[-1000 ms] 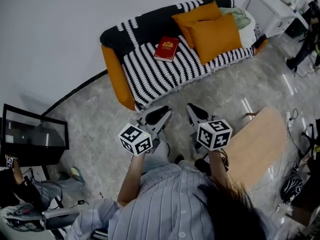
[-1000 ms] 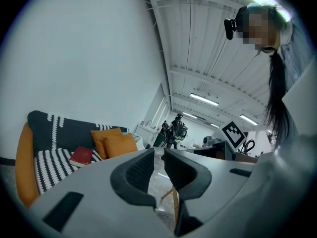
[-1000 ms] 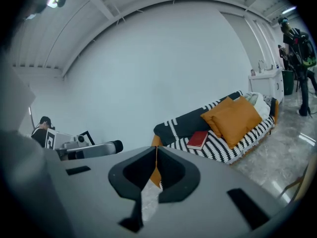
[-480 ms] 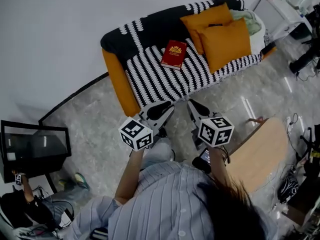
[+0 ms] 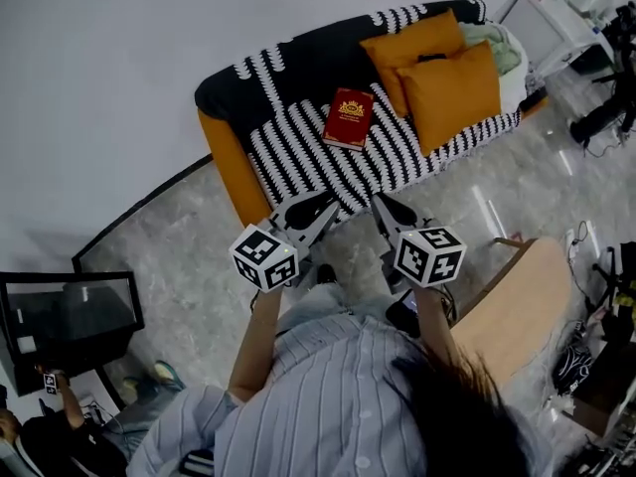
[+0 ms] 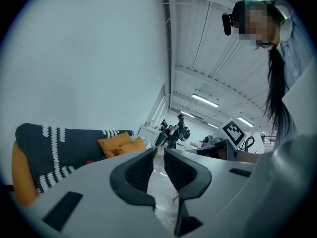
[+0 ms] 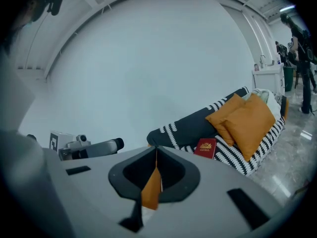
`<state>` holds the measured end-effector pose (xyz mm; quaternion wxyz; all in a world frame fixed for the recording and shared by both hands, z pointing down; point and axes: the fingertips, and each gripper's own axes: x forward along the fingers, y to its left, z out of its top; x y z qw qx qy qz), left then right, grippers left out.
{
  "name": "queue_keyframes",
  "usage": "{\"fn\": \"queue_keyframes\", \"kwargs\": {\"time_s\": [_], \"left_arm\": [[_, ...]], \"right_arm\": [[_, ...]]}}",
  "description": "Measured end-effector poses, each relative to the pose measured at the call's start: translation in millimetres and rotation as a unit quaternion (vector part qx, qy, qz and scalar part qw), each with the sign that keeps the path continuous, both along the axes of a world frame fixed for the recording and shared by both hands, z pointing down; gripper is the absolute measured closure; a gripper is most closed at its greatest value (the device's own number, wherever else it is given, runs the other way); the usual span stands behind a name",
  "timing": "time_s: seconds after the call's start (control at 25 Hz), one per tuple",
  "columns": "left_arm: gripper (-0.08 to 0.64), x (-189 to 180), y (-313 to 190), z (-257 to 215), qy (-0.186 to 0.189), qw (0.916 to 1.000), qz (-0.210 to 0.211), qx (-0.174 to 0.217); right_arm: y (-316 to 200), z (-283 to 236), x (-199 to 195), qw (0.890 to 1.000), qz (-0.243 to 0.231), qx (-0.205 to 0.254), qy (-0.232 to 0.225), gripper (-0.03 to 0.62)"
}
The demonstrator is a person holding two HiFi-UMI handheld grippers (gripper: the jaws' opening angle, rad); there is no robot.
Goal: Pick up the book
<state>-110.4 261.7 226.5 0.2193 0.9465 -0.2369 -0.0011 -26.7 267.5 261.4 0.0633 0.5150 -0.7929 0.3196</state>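
A red book (image 5: 349, 118) with a gold emblem lies flat on the striped black-and-white blanket of an orange sofa (image 5: 227, 157). In the right gripper view the book (image 7: 205, 147) shows beyond the jaws, to their right. My left gripper (image 5: 323, 207) and right gripper (image 5: 381, 205) are held side by side in front of the sofa's near edge, well short of the book. Both point toward the sofa. The left gripper (image 6: 158, 150) is shut with nothing between its jaws. So is the right gripper (image 7: 156, 150), through whose slit only the sofa's orange shows.
Two orange cushions (image 5: 442, 68) lean at the sofa's right end, close to the book. A round wooden table (image 5: 512, 306) stands at my right, a dark screen (image 5: 70, 311) on the floor at the left, a white cabinet (image 5: 556, 23) at the far right.
Both grippers have travelled toward the sofa together; their tips now reach its front edge in the head view. The book has not moved on the blanket. Both grippers stay shut.
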Motion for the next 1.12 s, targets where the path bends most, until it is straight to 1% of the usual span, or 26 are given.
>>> {"fn": "queue_keyframes", "kwargs": {"time_s": [0.32,0.64,0.92,1.12], "left_arm": [[0.489,0.7,-17.1,1.8,0.002,0.9999,0.010,-0.001],[0.489,-3.7,-44.9,7.4,0.001,0.9998,-0.017,-0.005],[0.489,10.4,-98.0,22.2,-0.005,0.9990,-0.038,-0.021],[0.489,25.3,-139.5,44.6,-0.028,0.9964,-0.059,-0.054]], "right_arm": [[-19.6,0.0,-0.3,1.000,0.005,-0.004,0.010,0.571],[-51.5,6.6,0.0,1.000,-0.017,-0.009,0.009,0.571],[-118.4,14.3,25.6,0.999,-0.029,-0.015,0.007,0.571],[-174.4,30.5,48.3,0.998,-0.057,-0.029,0.004,0.571]]}}
